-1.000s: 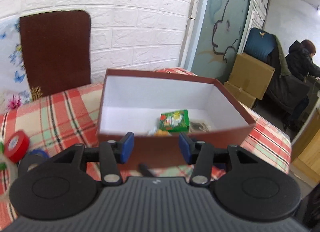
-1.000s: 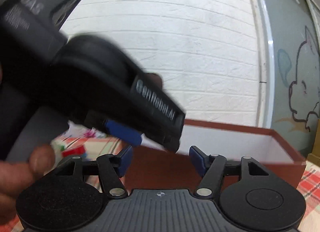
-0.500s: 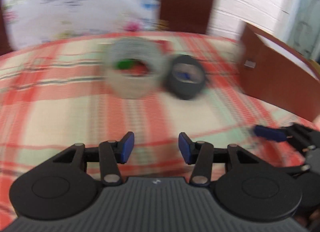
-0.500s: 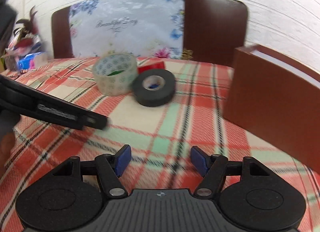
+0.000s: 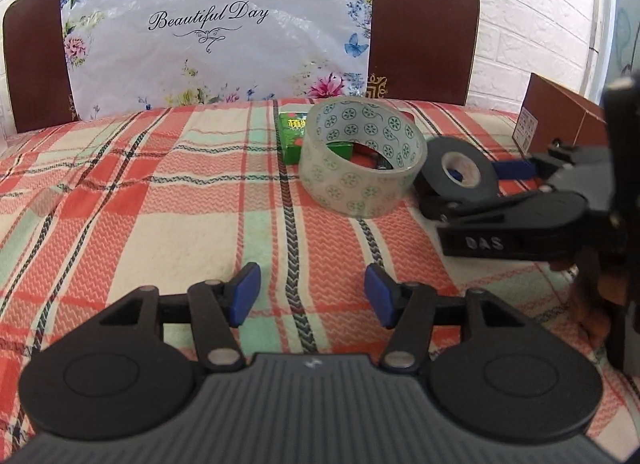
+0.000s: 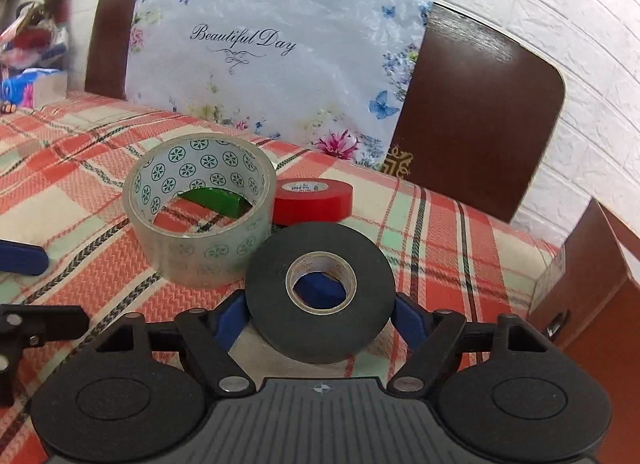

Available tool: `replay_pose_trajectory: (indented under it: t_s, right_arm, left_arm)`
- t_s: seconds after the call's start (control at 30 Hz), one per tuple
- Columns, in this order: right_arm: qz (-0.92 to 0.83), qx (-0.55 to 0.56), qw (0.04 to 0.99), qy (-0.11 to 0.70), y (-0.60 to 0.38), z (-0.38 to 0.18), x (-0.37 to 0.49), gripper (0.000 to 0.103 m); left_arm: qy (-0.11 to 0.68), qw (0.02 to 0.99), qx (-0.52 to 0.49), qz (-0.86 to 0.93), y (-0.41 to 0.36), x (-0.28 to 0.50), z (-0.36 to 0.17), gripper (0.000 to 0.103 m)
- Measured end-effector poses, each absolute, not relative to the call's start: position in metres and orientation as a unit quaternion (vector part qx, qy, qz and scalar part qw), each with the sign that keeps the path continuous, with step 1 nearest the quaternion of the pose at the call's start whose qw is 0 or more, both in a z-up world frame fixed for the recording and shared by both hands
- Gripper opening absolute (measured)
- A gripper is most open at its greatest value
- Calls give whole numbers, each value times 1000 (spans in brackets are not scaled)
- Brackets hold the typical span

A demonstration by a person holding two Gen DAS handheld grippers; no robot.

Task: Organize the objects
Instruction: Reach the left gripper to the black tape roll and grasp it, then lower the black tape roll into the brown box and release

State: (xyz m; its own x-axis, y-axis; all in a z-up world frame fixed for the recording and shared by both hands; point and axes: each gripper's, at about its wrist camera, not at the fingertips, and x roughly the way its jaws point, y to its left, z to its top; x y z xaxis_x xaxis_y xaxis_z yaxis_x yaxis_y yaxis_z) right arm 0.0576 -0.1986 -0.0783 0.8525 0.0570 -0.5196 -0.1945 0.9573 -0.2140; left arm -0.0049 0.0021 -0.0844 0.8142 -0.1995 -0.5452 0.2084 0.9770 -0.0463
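Note:
A black tape roll (image 6: 320, 300) lies tilted on the plaid tablecloth, leaning on a clear patterned tape roll (image 6: 200, 207). My right gripper (image 6: 320, 314) is open with its blue pads (image 6: 230, 316) on either side of the black roll; whether they touch it is unclear. A red tape roll (image 6: 314, 200) lies behind. A green box (image 5: 294, 135) sits behind the clear roll (image 5: 362, 161). In the left wrist view the black roll (image 5: 460, 175) sits at the right gripper's tips. My left gripper (image 5: 312, 296) is open and empty, low over the cloth.
The brown box (image 6: 592, 284) stands at the right, also seen in the left wrist view (image 5: 560, 119). A dark chair back with a floral "Beautiful Day" bag (image 5: 216, 31) stands behind the table. Clutter (image 6: 28, 63) sits at far left.
Both grippers swung away from the brown box to the tape rolls. The right gripper closed in until its open jaws bracket the black roll. The left gripper settled low over the cloth.

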Motion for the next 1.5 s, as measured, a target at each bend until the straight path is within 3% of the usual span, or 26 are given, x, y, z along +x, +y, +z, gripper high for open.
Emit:
replay_pose_trajectory:
  t_s: [0.23,0.4,0.63,0.7,0.77,0.83,0.9,1.03,1.13,1.33,1.5]
  right_arm:
    - [69,-30,953,294,-232,-86,-31,75]
    - [55,-54,956,282,-226,-88,-80,81]
    - [55,-52,956,283,-225,-91,-79,82]
    - [55,-43,956,284,-227,-91,-78,82]
    - [56,-40,956,284,-227,-92,-77,81]
    - [59,-32,956,287,-230,-93,-75,80]
    - [71,-20,955,287,-234,-93,-73,70]
    - [66,-22,958,278,-232,-90,-77,70]
    - [48,-13,965,256,-239,-81,-84,70]
    - [-32,-47,986,158,-274,-37,-91,70]
    - [-100,-54,986,124,-331,-11,-81,70]
  left_arm:
    - [288,952,13,-106,1,-5,-84,61]
    - [313,942,17,-118,-11,-7,-75,62]
    - [361,896,-40,-255,-60,-33,-49,62]
    - [387,882,-34,-268,-76,-29,-53,60]
    - [424,865,-31,-267,-87,-22,-64,48]
    - [429,858,-50,-278,-90,-23,-70,48]
    - [428,860,-40,-273,-96,-24,-70,48]
    - [434,860,-47,-262,-96,-21,-65,40]
    - [417,868,-41,-266,-102,-21,-47,30]
    - [342,882,-22,-324,-151,-17,8,30]
    - [299,877,-1,-377,-220,3,37,30]
